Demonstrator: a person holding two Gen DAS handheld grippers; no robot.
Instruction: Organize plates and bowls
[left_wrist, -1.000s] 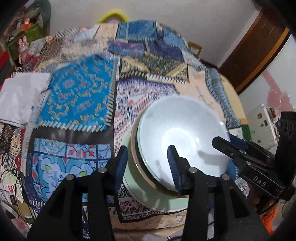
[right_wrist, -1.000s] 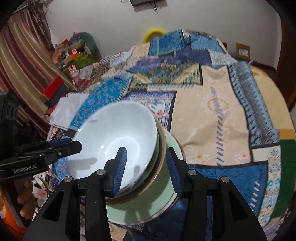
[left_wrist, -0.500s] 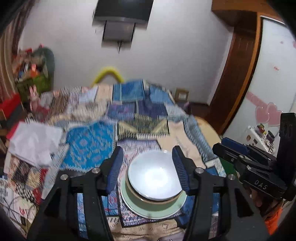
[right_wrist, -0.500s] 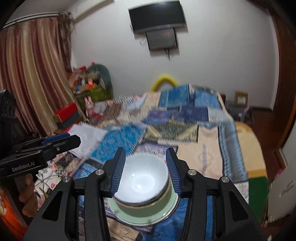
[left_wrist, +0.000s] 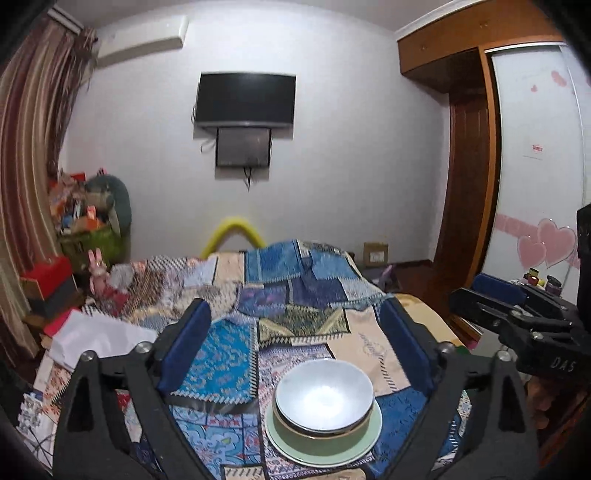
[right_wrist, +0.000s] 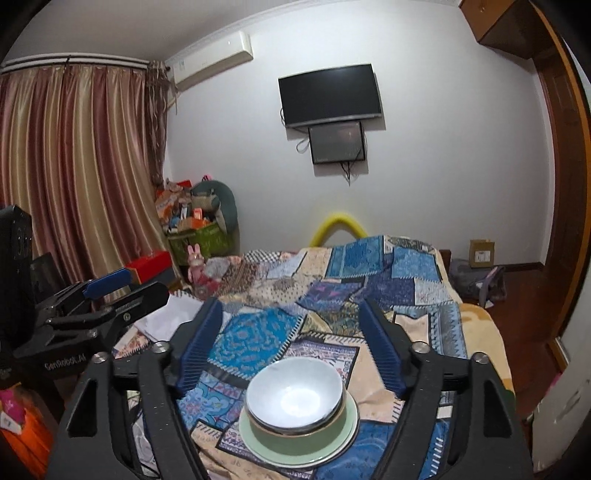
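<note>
From where I stand, the dishes look sorted. On the patchwork bedspread (left_wrist: 229, 354), a white bowl (left_wrist: 324, 395) sits nested in a green bowl (left_wrist: 321, 439), and both rest on a pale green plate (left_wrist: 364, 443), one neat stack near the foot of the bed. In the left wrist view the stack lies at about 5 o'clock, low and just right of centre; in the right wrist view it sits near 6 o'clock.

The left gripper (left_wrist: 295, 350) has its blue-padded fingers (left_wrist: 186, 350) spread wide with nothing between them; the jaws have just been opening. The right gripper (right_wrist: 291, 343) has also just been opening and holds nothing. Both hang above the stack, well apart from it.

I see no other plate or bowl loose on the bed, so I judge the stacking done, with little left beyond drawing both grippers away.
</note>
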